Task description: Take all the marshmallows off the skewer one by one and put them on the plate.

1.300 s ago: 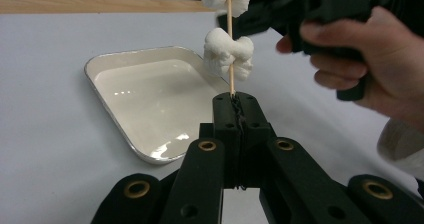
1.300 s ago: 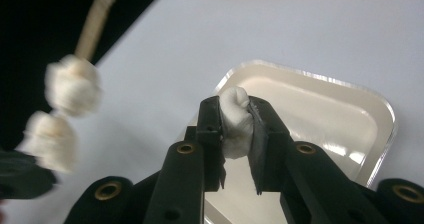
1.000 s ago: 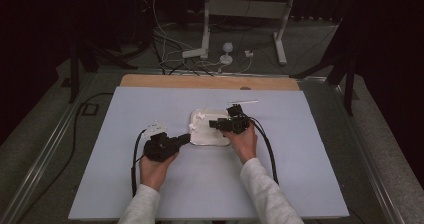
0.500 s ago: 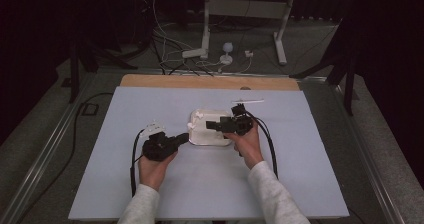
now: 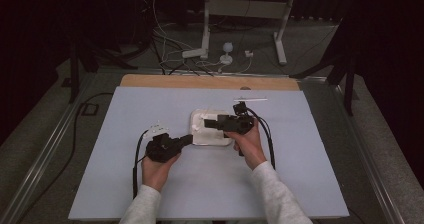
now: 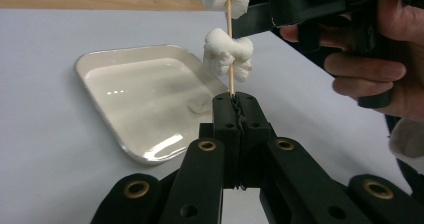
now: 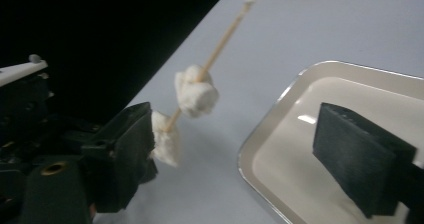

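Jaws of the left gripper [image 6: 235, 115] clamp the skewer [image 6: 230, 59]; the right gripper's [image 7: 230, 154] have just been opening, empty.

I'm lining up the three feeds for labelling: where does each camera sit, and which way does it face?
High view: above the person's side, looking forward and down at the table; forearms show.
Left gripper view: on the left gripper, facing its upright skewer.
Right gripper view: on the right gripper, facing skewer and tray.
All three share the tray.
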Demonstrator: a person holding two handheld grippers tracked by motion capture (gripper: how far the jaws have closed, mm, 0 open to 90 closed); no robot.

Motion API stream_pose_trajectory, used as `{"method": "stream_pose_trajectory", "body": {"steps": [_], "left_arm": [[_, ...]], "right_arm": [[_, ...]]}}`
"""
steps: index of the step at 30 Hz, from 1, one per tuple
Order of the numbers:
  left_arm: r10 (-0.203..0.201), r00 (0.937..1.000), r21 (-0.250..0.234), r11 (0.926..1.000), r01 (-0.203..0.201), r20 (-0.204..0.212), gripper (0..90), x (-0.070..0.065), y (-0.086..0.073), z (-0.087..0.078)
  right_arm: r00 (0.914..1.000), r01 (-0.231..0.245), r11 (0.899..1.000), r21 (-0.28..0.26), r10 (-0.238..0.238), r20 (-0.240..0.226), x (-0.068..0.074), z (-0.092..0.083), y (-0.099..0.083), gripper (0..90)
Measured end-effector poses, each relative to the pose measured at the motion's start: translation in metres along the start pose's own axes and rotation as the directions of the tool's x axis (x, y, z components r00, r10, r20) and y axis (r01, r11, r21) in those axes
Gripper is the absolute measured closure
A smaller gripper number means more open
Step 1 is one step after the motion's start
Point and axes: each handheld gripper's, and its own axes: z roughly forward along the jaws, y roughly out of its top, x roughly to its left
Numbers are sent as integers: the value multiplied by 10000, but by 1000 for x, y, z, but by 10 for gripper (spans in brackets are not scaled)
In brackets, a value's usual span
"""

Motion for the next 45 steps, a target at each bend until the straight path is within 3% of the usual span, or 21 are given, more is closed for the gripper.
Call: {"method": "stream_pose_trajectory", "body": {"steps": [5,7,10,18,21,32,34,36,38,45], "left_arm": [[49,9997,-70,10000,-47,244,900,-3,0,2],[102,9994,-104,9999,-99,329,900,-5,-1,3],[149,9990,-119,9998,-144,415,900,-6,-1,4],[249,9986,-132,9996,-243,467,900,-4,-2,5],[263,9985,-142,9996,-257,471,900,-4,-2,4],[652,9970,-35,9979,-651,412,900,-1,-3,3],[951,9952,391,9946,-960,229,900,-1,-7,4],[712,9965,170,9973,-720,450,900,5,-9,4],[990,9937,185,9948,-1001,530,900,4,-8,5],[1103,9925,335,9931,-1121,525,900,2,-8,6]], "right_arm": [[9992,-113,9999,72,115,-388,2,3,0,150],[9987,-194,9998,110,199,-468,2,4,0,193],[9950,-422,9988,239,442,-894,1,6,0,378],[9831,-735,9970,233,763,-1665,1,6,0,722],[9782,-848,9963,173,865,-1886,1,5,1,757],[9838,-800,9967,-130,768,-1619,3,-1,5,788],[9844,-977,9938,-529,887,-1519,2,-6,7,796],[9793,-1417,9850,-981,1250,-1594,-4,-17,12,798],[9882,-1037,9910,-849,930,-1216,-5,-22,15,797],[9917,-938,9905,-1010,840,-971,-7,-27,17,797]]}}
